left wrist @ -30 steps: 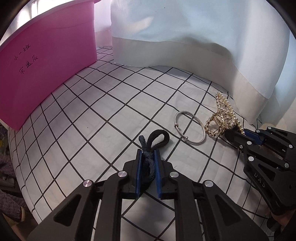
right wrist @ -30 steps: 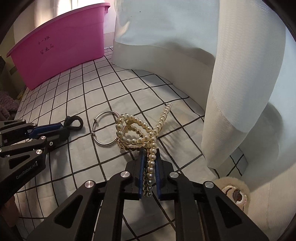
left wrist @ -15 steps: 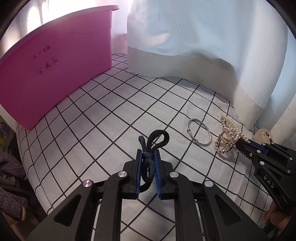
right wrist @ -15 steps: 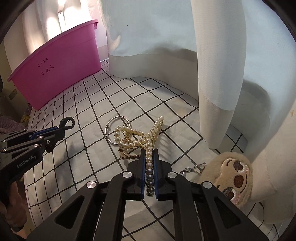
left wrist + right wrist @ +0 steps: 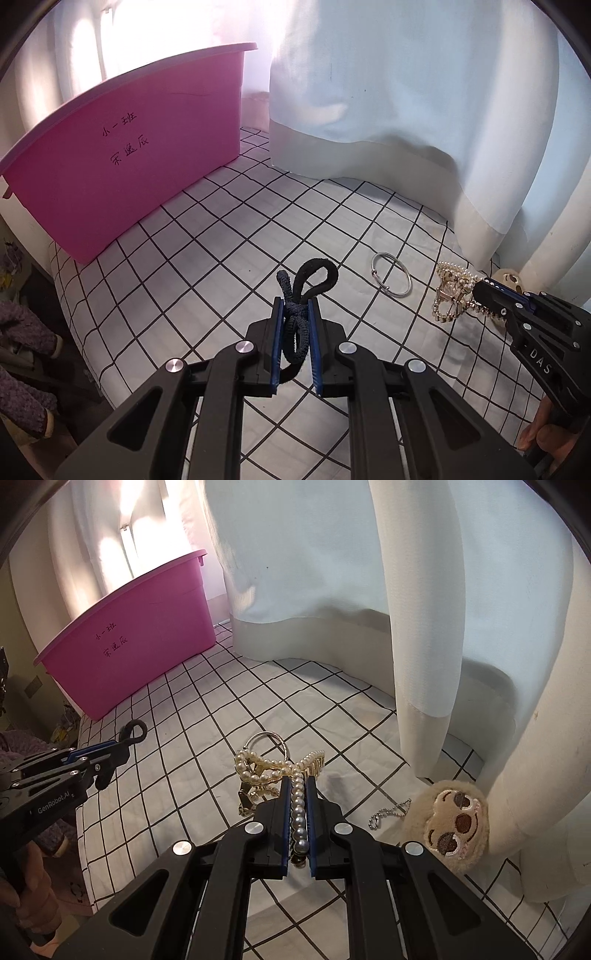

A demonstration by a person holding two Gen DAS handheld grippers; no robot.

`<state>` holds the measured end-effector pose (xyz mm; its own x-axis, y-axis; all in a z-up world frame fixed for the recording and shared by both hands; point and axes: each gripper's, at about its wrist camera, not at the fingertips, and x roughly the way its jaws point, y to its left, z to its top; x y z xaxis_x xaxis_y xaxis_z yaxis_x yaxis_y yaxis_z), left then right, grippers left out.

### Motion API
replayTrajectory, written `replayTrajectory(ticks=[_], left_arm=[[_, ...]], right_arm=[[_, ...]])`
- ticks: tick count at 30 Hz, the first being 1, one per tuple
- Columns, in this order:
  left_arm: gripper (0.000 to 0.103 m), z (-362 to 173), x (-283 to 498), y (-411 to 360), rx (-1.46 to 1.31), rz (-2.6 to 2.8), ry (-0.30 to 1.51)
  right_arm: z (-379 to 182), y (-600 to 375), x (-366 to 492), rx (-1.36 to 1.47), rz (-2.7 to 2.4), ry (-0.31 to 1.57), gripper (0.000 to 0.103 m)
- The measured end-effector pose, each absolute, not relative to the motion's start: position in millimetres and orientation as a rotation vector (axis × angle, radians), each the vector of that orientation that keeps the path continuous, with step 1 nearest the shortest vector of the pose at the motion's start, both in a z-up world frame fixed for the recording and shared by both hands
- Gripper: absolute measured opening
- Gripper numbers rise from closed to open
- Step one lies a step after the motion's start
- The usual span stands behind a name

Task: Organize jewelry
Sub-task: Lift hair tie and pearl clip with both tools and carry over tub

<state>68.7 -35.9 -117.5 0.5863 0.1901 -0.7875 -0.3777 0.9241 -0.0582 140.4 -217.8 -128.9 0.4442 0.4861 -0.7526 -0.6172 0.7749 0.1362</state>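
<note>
My left gripper (image 5: 295,306) is shut on dark hair ties (image 5: 301,291), a black loop and a navy one, held above the checked cloth (image 5: 221,258). My right gripper (image 5: 296,786) is shut on a pearl and gold hair claw (image 5: 266,771), gripped by its pearl row and lifted off the cloth. The same hair claw (image 5: 452,291) shows at the right of the left wrist view, at the tip of the right gripper (image 5: 484,290). A silver ring bangle (image 5: 391,273) lies flat on the cloth between the two grippers; the bangle (image 5: 267,738) is partly hidden behind the claw in the right wrist view.
A pink plastic tub (image 5: 129,166) with handwriting stands at the back left of the cloth. Pale curtains (image 5: 406,110) hang along the back and right. A plush sloth keychain (image 5: 447,823) with a ball chain lies at the right by the curtain. The bed edge drops at the left.
Both grippers have risen with their loads; the hair claw has come off the cloth. The bangle stays where it lay and looks smaller. The plush sloth has come into view.
</note>
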Motion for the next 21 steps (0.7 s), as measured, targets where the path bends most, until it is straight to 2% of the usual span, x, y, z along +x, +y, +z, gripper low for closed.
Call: replayTrajectory(ticks=[9, 21], left_arm=[[0.013, -76, 52, -29, -0.233, 0.355, 0.818], [0.013, -2, 18, -1, -0.212, 0.447, 0.681]], right_arm=[[-94, -206, 128, -0.199, 0.719, 0.817, 0.008], [-16, -162, 116, -0.207, 0.839, 0.664, 0.008]])
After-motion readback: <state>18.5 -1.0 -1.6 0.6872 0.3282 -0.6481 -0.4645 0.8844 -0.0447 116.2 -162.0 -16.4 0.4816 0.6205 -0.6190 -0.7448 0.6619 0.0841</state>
